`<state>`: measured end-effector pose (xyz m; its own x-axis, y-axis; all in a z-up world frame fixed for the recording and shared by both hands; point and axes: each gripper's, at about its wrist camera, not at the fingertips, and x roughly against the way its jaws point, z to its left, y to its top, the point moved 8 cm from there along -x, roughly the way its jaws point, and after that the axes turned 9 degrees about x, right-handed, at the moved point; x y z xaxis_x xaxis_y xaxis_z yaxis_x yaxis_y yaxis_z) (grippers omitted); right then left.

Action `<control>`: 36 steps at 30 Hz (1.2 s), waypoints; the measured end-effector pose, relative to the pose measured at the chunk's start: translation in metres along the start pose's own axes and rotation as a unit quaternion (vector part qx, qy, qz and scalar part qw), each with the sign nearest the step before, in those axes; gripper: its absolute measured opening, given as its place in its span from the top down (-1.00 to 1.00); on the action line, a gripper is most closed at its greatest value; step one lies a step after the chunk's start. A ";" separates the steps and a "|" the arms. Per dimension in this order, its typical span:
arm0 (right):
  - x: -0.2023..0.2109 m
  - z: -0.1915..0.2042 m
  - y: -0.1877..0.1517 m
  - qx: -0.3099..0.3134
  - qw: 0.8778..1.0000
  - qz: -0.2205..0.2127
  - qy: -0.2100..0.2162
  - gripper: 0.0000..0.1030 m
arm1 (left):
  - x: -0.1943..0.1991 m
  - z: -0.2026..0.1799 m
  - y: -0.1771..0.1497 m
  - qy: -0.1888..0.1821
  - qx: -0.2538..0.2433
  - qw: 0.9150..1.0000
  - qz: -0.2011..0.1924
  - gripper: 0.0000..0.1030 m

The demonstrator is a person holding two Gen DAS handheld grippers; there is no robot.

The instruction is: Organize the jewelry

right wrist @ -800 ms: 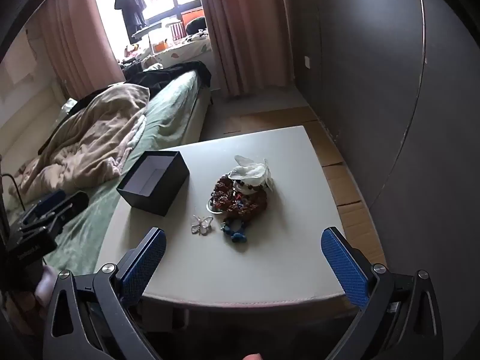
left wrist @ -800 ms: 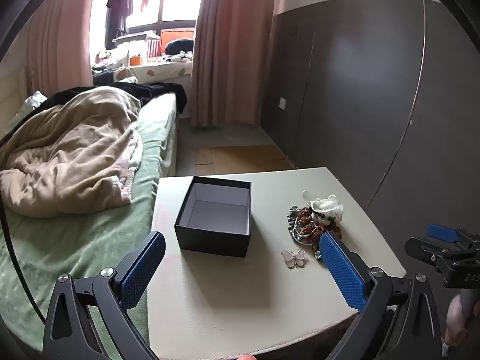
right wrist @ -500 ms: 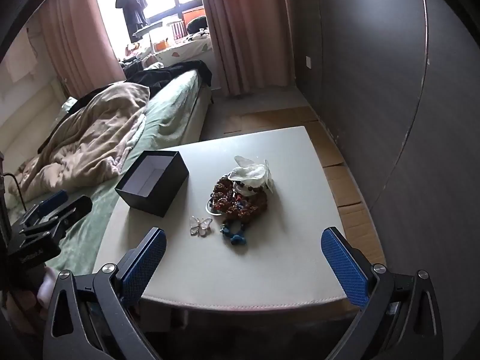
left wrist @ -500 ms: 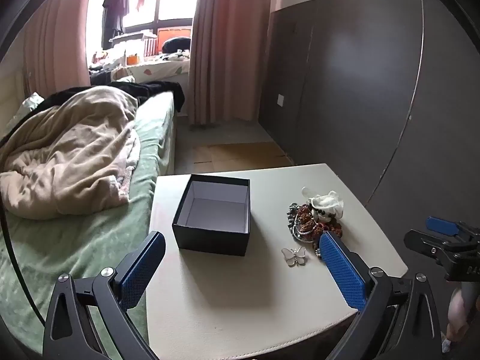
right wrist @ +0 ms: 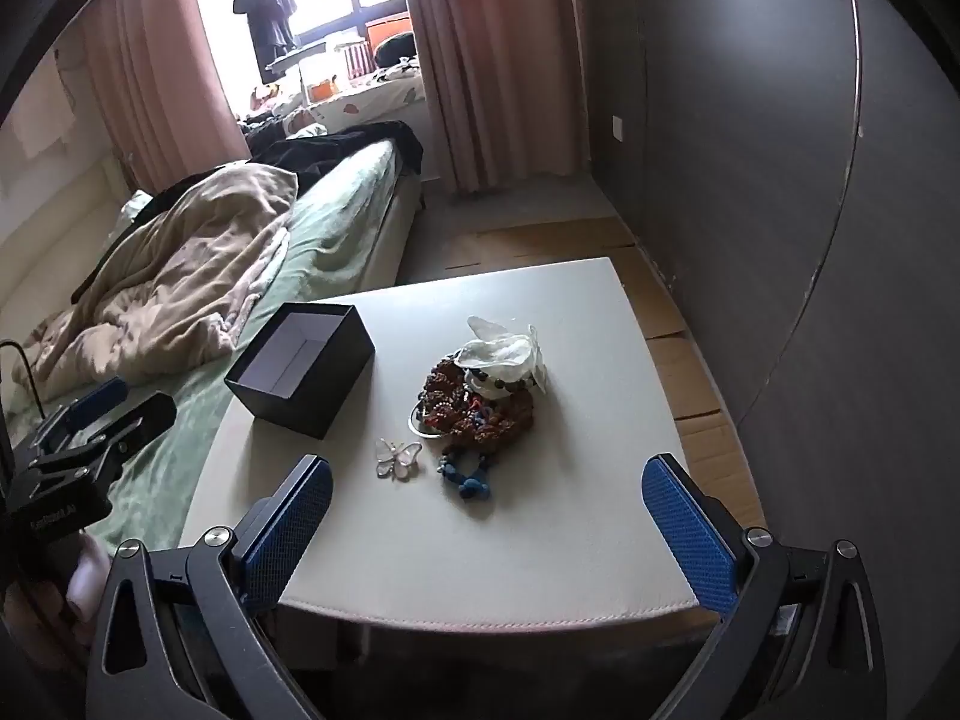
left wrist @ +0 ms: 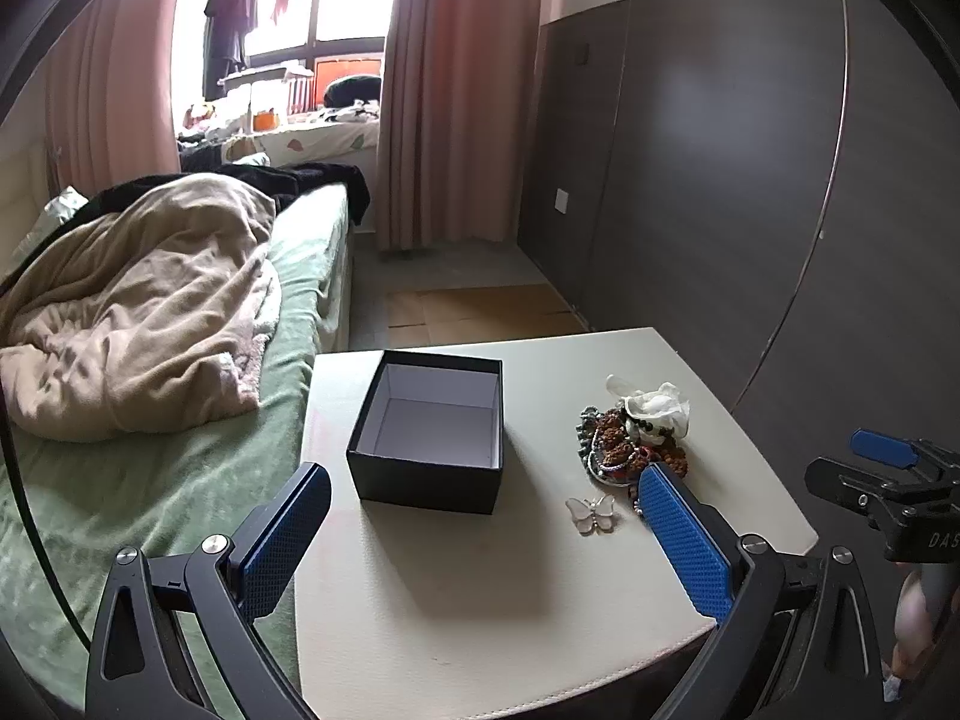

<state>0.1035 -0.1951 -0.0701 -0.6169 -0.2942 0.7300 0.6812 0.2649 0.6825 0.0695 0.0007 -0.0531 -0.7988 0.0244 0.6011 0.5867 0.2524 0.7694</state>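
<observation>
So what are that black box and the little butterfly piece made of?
The black box looks like matte cardboard: thin straight walls, a dull black outside and a pale paper-like lining. The butterfly brooch seems to be pale, pearly wings, perhaps shell or enamel, in a thin metal frame; it is too small to be sure. Both sit on the table, whose top looks smooth and off-white with a stitched edge.

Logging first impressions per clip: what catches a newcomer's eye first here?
The tangled jewelry heap at the middle of the pale table, with a white butterfly brooch lying apart just in front of it. Left of the heap stands an open, empty black box. Both grippers' blue jaws frame the scene wide open, holding nothing.
</observation>
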 end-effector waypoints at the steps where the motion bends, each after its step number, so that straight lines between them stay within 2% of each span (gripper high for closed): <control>1: 0.001 0.000 0.000 0.000 1.000 0.000 -0.001 -1.00 | 0.000 0.000 0.000 0.000 0.000 1.000 0.000 -0.99; 36: 0.001 -0.009 0.001 -0.002 1.000 -0.005 -0.006 -1.00 | 0.000 -0.009 -0.005 -0.009 -0.008 1.000 -0.001 -0.99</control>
<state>0.1070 -0.2033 -0.0684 -0.6288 -0.2859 0.7231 0.6765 0.2572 0.6900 0.0678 -0.0094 -0.0555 -0.8026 0.0416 0.5950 0.5864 0.2373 0.7744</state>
